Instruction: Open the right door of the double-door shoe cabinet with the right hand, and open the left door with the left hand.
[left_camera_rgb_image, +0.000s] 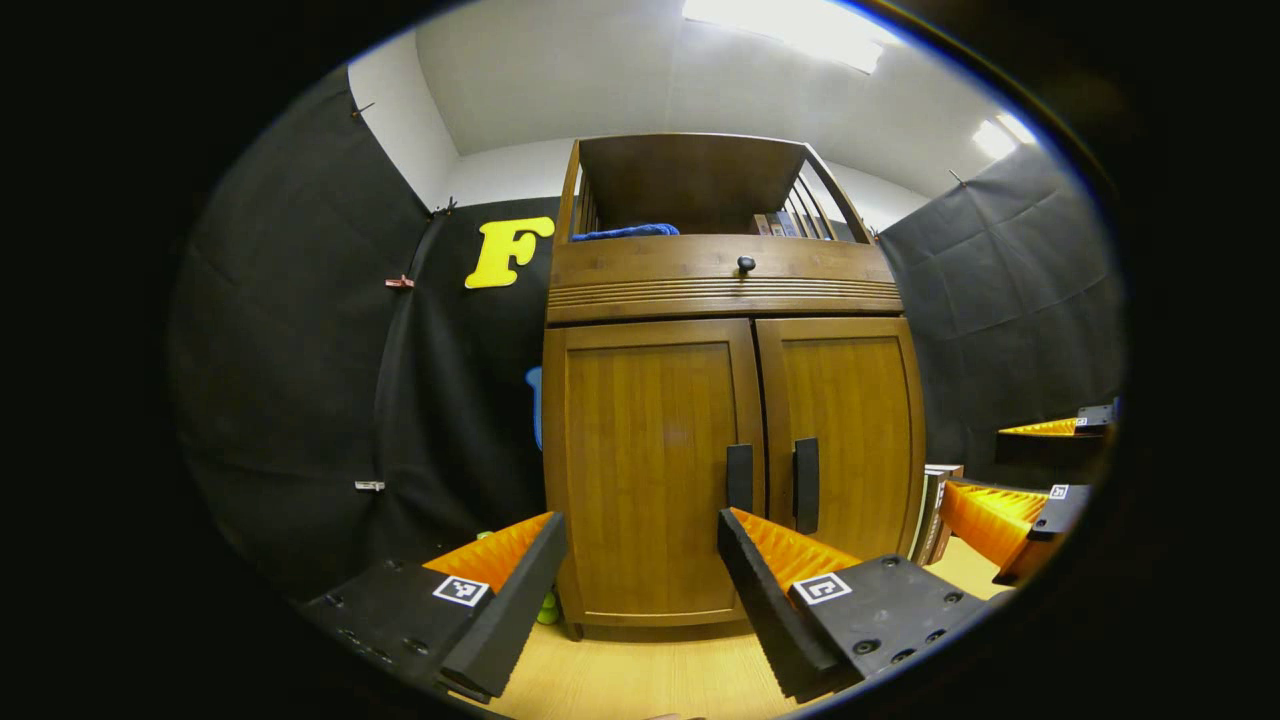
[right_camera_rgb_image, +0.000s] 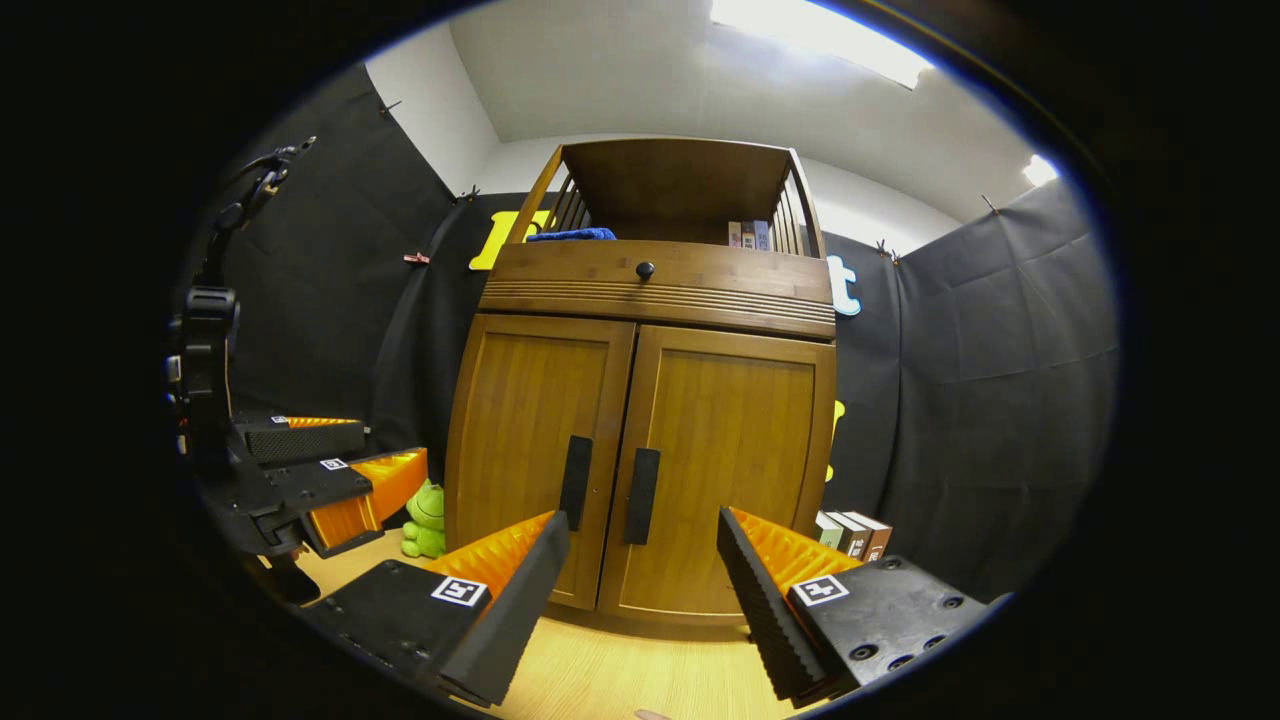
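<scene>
I am looking at the shoe cabinet (left_camera_rgb_image: 735, 440) standing on the table (left_camera_rgb_image: 640, 680), and both its doors are sitting shut. In the left gripper view, I am holding the left hand-held gripper (left_camera_rgb_image: 640, 575) with its jaws spread wide apart and nothing between them, low in front of the left door (left_camera_rgb_image: 650, 470). The left door handle (left_camera_rgb_image: 739, 477) is showing just above the tip of one finger, and I cannot tell whether they are touching. The right door (left_camera_rgb_image: 845, 430) and its right door handle (left_camera_rgb_image: 806, 485) are sitting beside it. Farther off on that view's right edge, the right hand-held gripper is hanging with its jaws apart.

In the right gripper view, I am keeping the right hand-held gripper (right_camera_rgb_image: 640, 575) gaping as well, empty, facing the seam between the two doors, with both dark handles standing upright side by side above its fingers. The left hand-held gripper is showing at the far left of that view, short of the cabinet.

A black knob (right_camera_rgb_image: 645, 269) is sitting on the drawer front (right_camera_rgb_image: 660, 280) above the doors. A blue cloth (right_camera_rgb_image: 572, 235) and some books (right_camera_rgb_image: 748, 234) are lying on the open top shelf. A green frog toy (right_camera_rgb_image: 426, 520) is sitting by the cabinet's left side, and a few boxes (right_camera_rgb_image: 850, 533) are leaning by its right.
</scene>
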